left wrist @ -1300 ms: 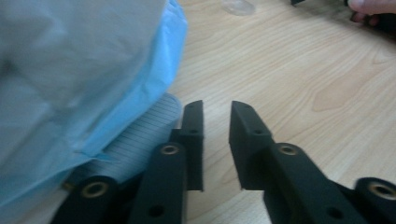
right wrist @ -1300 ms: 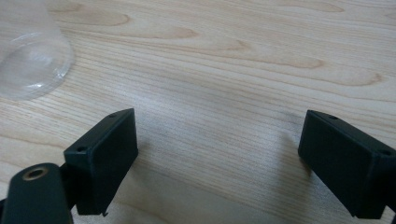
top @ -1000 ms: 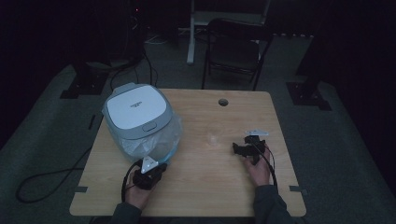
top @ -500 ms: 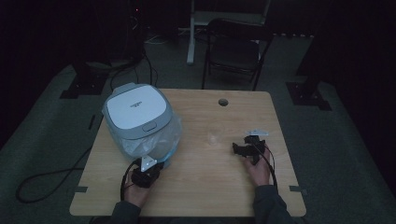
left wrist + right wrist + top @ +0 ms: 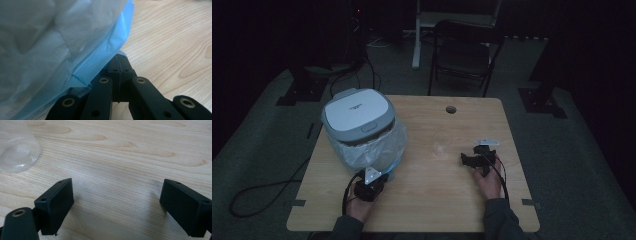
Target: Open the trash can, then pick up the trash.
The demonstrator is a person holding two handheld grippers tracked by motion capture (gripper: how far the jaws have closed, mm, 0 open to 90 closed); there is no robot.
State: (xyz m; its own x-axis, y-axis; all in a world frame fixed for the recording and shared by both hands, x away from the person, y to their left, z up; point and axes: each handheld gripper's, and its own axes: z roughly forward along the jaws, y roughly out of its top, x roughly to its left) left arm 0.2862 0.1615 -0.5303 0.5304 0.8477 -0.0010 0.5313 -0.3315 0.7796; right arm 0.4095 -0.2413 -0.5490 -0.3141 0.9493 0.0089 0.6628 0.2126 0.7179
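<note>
A bin with a white lid (image 5: 356,114) stands on the left of the wooden table (image 5: 432,200). A clear and pale blue plastic bag (image 5: 379,150) hangs around its body. My left gripper (image 5: 381,177) sits at the bag's lower front edge. In the left gripper view its jaws (image 5: 120,60) are pressed together, with the blue film (image 5: 100,60) caught at their tips. My right gripper (image 5: 469,159) rests on the right half of the table. Its fingers (image 5: 56,202) stand wide apart over bare wood with nothing between them. A clear plastic cup (image 5: 17,150) stands ahead and left of it.
The cup (image 5: 441,148) is faint, between the bin and the right gripper. A round cable hole (image 5: 451,109) lies near the table's far edge. A folding chair (image 5: 464,50) stands behind the table. A cable (image 5: 262,192) runs over the floor at left.
</note>
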